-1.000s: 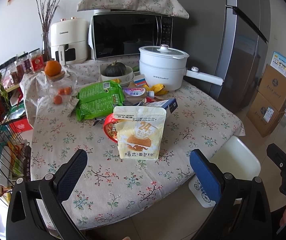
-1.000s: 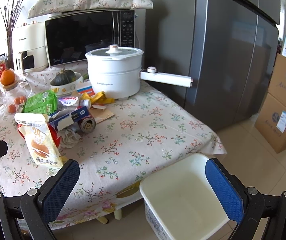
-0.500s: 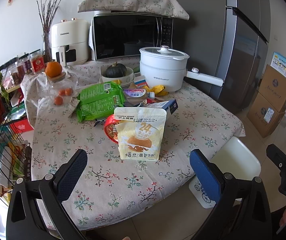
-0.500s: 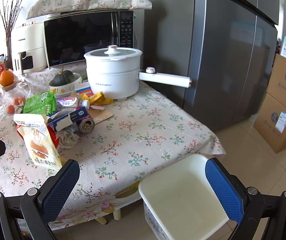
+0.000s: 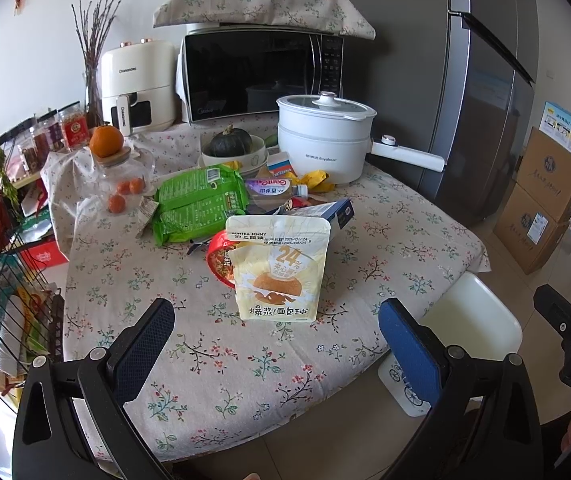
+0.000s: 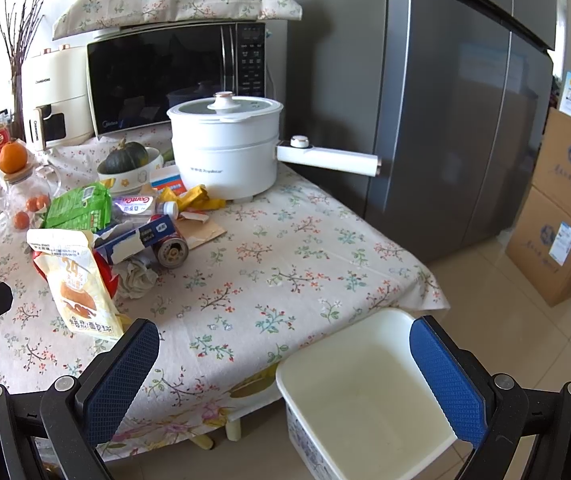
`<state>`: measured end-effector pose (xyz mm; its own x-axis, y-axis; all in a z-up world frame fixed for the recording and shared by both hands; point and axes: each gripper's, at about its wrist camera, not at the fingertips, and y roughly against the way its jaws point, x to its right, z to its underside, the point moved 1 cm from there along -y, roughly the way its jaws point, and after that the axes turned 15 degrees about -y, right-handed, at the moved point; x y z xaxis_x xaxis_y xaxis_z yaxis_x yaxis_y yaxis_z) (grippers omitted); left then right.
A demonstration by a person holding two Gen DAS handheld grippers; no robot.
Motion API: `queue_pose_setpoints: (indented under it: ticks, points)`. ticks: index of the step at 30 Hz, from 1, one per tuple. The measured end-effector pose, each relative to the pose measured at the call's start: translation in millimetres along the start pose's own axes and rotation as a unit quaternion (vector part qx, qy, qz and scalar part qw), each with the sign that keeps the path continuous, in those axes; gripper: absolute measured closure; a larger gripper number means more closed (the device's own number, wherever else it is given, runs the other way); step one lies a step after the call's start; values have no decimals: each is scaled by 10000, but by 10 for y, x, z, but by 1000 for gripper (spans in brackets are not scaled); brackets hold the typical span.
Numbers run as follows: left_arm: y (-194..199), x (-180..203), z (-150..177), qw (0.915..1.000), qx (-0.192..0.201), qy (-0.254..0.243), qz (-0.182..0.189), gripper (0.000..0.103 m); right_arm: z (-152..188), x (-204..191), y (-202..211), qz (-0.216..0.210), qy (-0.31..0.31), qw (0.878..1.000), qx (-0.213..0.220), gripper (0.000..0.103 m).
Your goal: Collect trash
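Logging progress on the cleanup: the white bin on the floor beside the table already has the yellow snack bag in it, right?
No. The bin is empty in the right wrist view; the yellow snack bag stands upright on the table, as the left wrist view shows.

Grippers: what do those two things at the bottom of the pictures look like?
Each gripper, left gripper and right gripper, is a black plastic frame with silver screws and two flat fingers faced in blue, cross-hatched pads. The right one carries white lettering, "DAS", cut off at the edge.
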<state>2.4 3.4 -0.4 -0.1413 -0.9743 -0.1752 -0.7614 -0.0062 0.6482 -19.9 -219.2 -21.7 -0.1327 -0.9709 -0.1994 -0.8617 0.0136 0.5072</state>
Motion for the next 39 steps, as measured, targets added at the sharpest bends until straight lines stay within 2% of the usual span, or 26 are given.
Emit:
queue_pose_setpoints:
  ticks: [30,33,36,39]
  points:
    - [-48,27,11,10000,-77,-38,-3,0,-13,6,7,60,19,10000,29,0]
    - [-117,9,26,9995,-219,1,236,0,-24,11,0,68,22,10000,3,0]
    - [-214,-35,37,9965,-419,183,706,0,-66,18,-10,91,3,10000,-34,0]
    - [-314,-39,53,9949,-489,311,831,0,-151,21,-39,80,-1,9999,-135,0]
